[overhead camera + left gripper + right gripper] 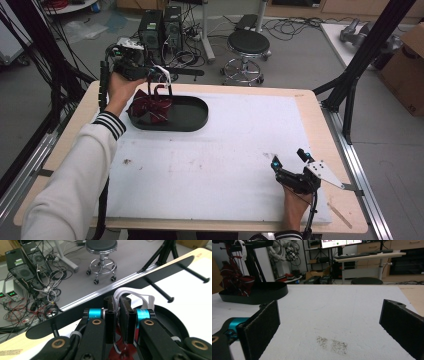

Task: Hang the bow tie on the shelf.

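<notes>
Left gripper (161, 80) at counter (310, 107) 10 o'clock, jaws clamped on the white strap (126, 292) of a red bag (150, 107) so it hangs over the black oval tray (192, 117). Right gripper (290, 161) parked at 4 o'clock, jaws wide apart, empty, out of the way.

The left gripper (119, 322) hides most of the dark red striped cloth (150, 107) under its own jaws; the white strap (135, 293) disappears between them.
</notes>
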Demonstrator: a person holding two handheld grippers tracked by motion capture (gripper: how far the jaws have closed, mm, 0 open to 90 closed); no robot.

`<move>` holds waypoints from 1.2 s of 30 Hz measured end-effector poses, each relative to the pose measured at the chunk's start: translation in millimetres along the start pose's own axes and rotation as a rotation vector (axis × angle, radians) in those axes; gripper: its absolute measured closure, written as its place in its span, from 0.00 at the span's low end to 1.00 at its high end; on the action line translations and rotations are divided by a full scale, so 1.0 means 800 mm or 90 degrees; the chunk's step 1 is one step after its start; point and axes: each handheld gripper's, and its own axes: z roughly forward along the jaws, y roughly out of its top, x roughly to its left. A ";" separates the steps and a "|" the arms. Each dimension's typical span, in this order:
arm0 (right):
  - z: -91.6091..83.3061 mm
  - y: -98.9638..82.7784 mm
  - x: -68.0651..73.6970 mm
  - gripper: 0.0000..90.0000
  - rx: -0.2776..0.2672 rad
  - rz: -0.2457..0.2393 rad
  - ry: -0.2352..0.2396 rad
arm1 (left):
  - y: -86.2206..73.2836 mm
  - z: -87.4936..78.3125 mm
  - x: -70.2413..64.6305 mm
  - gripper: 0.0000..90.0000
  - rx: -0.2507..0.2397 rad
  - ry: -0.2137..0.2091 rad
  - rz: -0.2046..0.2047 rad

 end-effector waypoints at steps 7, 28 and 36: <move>0.000 0.000 0.000 0.02 0.005 -0.002 0.000 | -0.003 -0.001 0.007 0.91 -0.002 0.013 -0.014; 0.001 0.000 0.002 0.02 0.012 -0.007 0.001 | -0.034 -0.038 0.018 0.11 -0.157 -0.044 -0.021; 0.001 0.001 0.002 0.02 0.012 -0.004 0.003 | -0.080 -0.085 0.013 0.11 -0.249 -0.102 0.006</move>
